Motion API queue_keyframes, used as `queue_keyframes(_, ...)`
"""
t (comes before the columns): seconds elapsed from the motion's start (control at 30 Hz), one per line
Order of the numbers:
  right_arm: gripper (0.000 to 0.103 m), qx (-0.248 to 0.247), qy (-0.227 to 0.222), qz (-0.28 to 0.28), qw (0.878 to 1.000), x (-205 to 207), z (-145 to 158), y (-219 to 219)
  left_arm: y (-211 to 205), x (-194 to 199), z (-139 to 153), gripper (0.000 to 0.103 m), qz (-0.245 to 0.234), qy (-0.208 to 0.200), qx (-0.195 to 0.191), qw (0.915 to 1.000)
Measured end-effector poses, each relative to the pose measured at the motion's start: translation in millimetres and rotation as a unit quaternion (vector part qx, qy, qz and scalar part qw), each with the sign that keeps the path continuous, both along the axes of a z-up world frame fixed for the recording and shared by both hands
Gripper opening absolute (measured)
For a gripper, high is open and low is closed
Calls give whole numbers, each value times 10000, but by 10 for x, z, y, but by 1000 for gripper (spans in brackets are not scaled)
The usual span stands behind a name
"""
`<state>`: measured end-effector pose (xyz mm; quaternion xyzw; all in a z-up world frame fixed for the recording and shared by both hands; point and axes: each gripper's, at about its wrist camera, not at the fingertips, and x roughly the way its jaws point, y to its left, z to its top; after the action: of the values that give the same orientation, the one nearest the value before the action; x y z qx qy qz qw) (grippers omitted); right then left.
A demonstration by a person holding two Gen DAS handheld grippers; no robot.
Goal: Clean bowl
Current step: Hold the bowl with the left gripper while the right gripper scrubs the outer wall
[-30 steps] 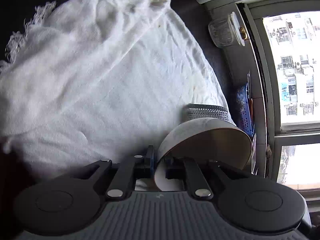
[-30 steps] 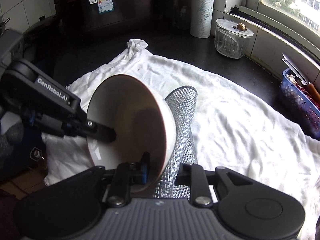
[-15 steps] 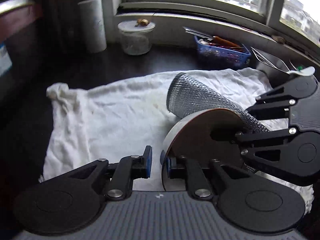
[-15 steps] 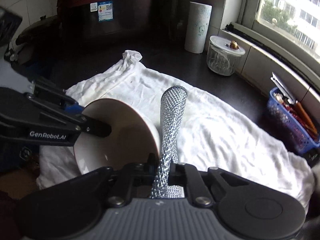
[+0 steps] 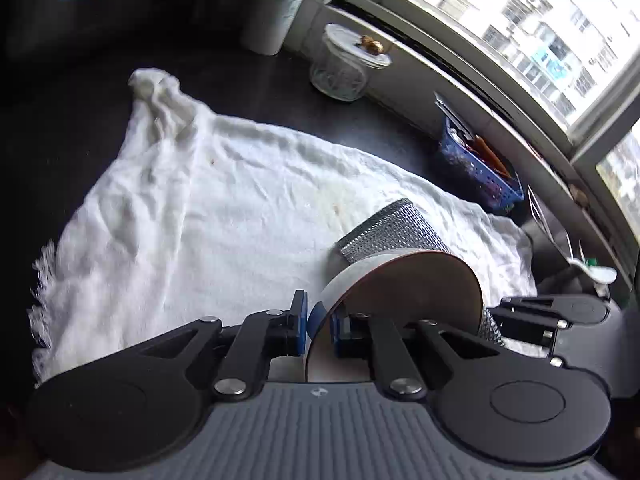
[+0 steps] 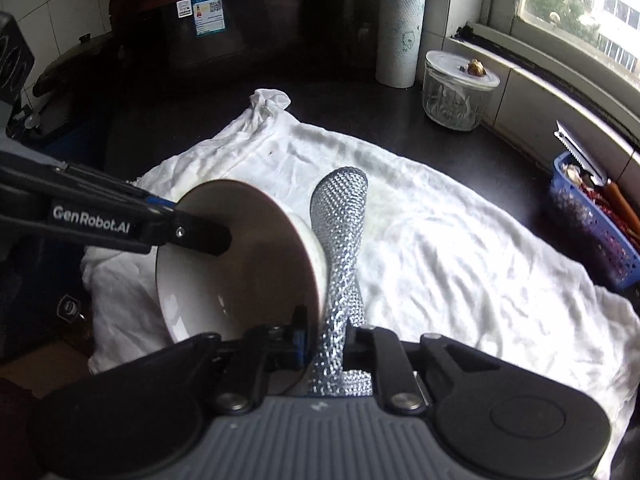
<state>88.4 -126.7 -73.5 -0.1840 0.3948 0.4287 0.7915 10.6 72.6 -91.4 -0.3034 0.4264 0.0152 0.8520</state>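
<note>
A white bowl (image 6: 240, 256) with a brown rim is held tilted on its side above the white towel (image 6: 460, 260). My left gripper (image 5: 320, 326) pinches the bowl's (image 5: 408, 280) rim, one finger inside and one outside, and its jaws are easing open slightly. My right gripper (image 6: 328, 340) holds a silver mesh scrubbing cloth (image 6: 340, 220) between its pads, jaws opening a little. The cloth stands up against the bowl's outer wall. In the left wrist view the scrubbing cloth (image 5: 394, 228) pokes out behind the bowl, with the right gripper (image 5: 506, 322) at the far right.
The towel (image 5: 200, 200) covers a dark counter. At the back stand a paper towel roll (image 6: 400, 36) and a lidded glass jar (image 6: 456, 92). A blue basket (image 6: 592, 224) of utensils sits under the window sill on the right. A dark appliance fills the far left.
My left gripper has rolled and risen with the bowl, so its view has swung round. In the right wrist view the bowl has drawn back to the left of the scrubbing cloth.
</note>
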Motion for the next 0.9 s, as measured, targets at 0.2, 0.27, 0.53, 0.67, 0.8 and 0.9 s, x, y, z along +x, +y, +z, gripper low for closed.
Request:
queue_keyframes(0.2,21,23,179,19,9998,-59,-71,44,322,-118,-389,16,1052,495,-1972,9734)
queue_keyframes(0.27,23,27,172,20,9998,-70,-68,55,363,-169,-520,16,1290,636,-2470,9583)
queue_keyframes(0.53,21,96,228,-19,9997,-87,-119,34,113,-10,-314,15,329,540,-1021,9928)
queue_keyframes(0.67,13,48,-104,34,9999,-116,-65,28,-247,111,17,15,-678,19,882,9938)
queue_keyframes(0.8,11,-153,-797,201,9965,-149,43,65,-573,127,228,15,-1448,-462,2273,9619)
queue_keyframes(0.9,10,-326,-1247,297,9912,-157,93,90,-786,85,335,14,-1911,-762,3015,9310)
